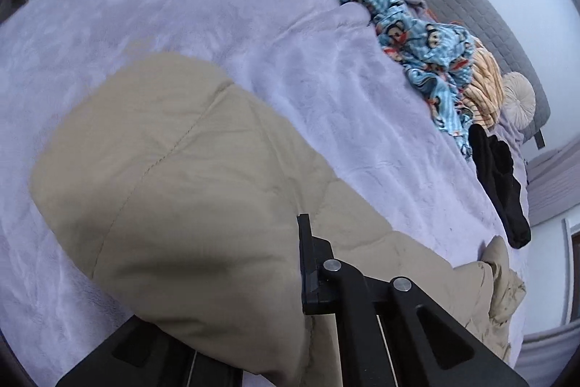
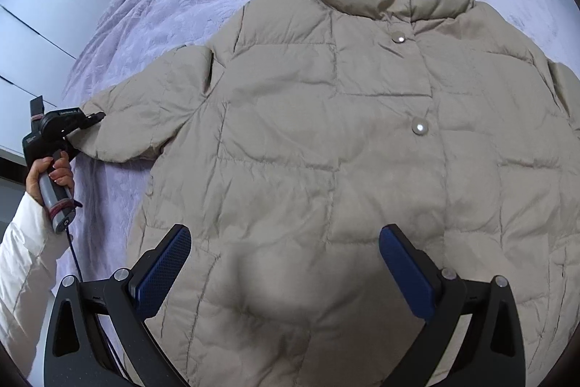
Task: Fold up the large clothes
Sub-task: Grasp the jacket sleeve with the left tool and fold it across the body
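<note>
Two claws work a beige puffer jacket (image 2: 362, 133) spread front-up on the bed (image 2: 119, 35): left claw (image 2: 96, 116) clamped on the sleeve cuff, ready to fold it inward; right claw (image 2: 286, 271) apart above the hem.

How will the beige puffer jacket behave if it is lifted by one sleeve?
The beige puffer jacket would probably sag floppily, since its quilted panels lie creased. Its puffy filling suggests low weight for its bulk. The smooth shell may slip on the purple blanket.

Soft even daylight; fisheye edges warped, nearest fabric blurred.
</note>
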A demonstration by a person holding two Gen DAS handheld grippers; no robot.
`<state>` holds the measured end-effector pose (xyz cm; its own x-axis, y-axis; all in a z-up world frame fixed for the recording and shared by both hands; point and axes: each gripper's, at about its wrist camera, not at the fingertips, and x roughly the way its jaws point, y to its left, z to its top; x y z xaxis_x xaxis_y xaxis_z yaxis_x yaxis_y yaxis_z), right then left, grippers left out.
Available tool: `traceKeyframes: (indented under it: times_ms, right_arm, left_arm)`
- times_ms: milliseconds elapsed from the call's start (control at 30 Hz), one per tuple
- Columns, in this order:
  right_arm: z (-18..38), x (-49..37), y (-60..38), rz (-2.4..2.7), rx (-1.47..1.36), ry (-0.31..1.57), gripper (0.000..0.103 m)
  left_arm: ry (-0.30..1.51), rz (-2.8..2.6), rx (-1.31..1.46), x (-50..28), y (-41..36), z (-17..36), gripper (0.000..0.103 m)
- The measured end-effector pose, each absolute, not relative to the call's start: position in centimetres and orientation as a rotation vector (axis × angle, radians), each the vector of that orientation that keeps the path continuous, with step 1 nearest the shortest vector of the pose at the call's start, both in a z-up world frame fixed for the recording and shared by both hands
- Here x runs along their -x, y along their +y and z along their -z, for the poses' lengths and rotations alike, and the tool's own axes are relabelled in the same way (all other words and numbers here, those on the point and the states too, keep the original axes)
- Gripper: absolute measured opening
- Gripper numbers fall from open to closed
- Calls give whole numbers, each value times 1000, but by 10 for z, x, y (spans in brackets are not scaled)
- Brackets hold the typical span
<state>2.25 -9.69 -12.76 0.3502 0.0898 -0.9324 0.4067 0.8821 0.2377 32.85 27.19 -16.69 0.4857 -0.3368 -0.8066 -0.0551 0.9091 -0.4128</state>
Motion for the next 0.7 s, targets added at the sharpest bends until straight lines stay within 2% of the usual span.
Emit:
traceKeyframes:
  times_ms: [67, 100, 133, 167, 433, 567, 700]
  right_arm:
    - [126, -37, -95, 216, -492, 1178, 96]
    - [127, -46, -93, 207, -510, 1158, 66]
    - [131, -58, -92, 188, -535, 1154, 26]
    - [137, -68, -89, 167, -567, 1161, 16]
    - [182, -141, -53, -4, -744, 1092, 14]
    - [218, -162, -38, -84, -774, 1190, 13]
    - [209, -146, -59, -139, -833, 1187, 13]
  left_arm:
    - [1001, 222, 366, -315, 266, 140, 7]
    - [976, 249, 341, -309, 261, 127, 7]
    - [953, 272, 311, -303, 252, 113, 7]
    - [925, 299, 274, -297, 246, 102, 7]
    - [812, 539, 97, -244, 165, 42, 7]
    - [848, 666, 97, -224, 102, 33, 7]
    - [856, 764, 22, -196, 22, 35, 7]
